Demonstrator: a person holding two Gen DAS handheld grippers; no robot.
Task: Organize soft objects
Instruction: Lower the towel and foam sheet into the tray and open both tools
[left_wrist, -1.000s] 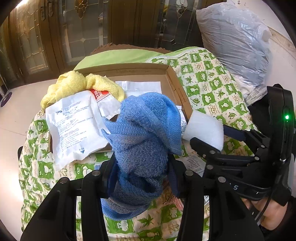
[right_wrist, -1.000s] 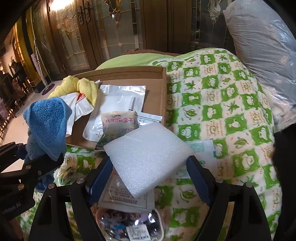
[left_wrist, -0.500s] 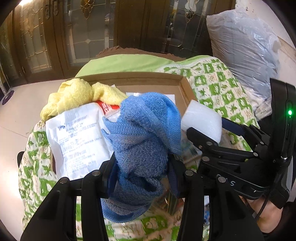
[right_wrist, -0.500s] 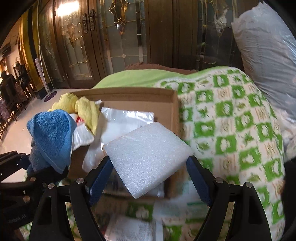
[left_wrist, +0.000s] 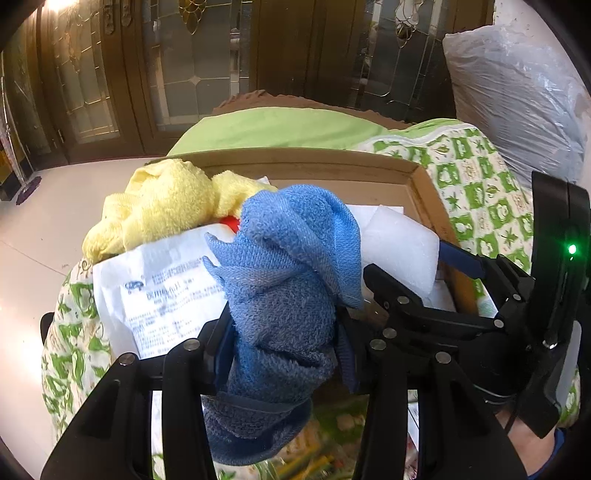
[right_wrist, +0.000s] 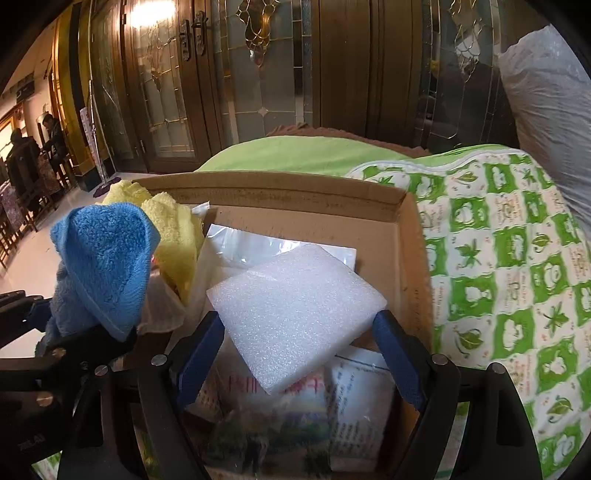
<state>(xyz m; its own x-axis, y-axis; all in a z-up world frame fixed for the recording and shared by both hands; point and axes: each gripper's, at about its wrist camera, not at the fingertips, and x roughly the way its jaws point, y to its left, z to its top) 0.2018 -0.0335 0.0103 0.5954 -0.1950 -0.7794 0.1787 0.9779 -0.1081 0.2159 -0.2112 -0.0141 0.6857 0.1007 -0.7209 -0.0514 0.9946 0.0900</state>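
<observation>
A crumpled blue towel (left_wrist: 288, 295) is pinched in my left gripper (left_wrist: 284, 350), which is shut on it above the near edge of a shallow cardboard box (left_wrist: 303, 166). The same towel (right_wrist: 103, 266) shows at the left of the right wrist view. My right gripper (right_wrist: 299, 332) is shut on a white foam pad (right_wrist: 295, 310), held over the box (right_wrist: 295, 192) interior. The pad (left_wrist: 399, 254) also appears beside the towel in the left wrist view. A yellow towel (left_wrist: 162, 210) lies in the box's far left corner.
Flat white sachets (left_wrist: 159, 291) and clear plastic packets (right_wrist: 258, 243) lie in the box. The box rests on a green-and-white patterned cover (right_wrist: 517, 277). A filled grey plastic bag (left_wrist: 517, 103) stands at the right. Wooden glass doors (right_wrist: 258, 74) stand behind.
Both grippers have moved forward and lower toward the box, carrying the blue towel and the foam pad. The foam pad now hangs over the box interior instead of in front of it.
</observation>
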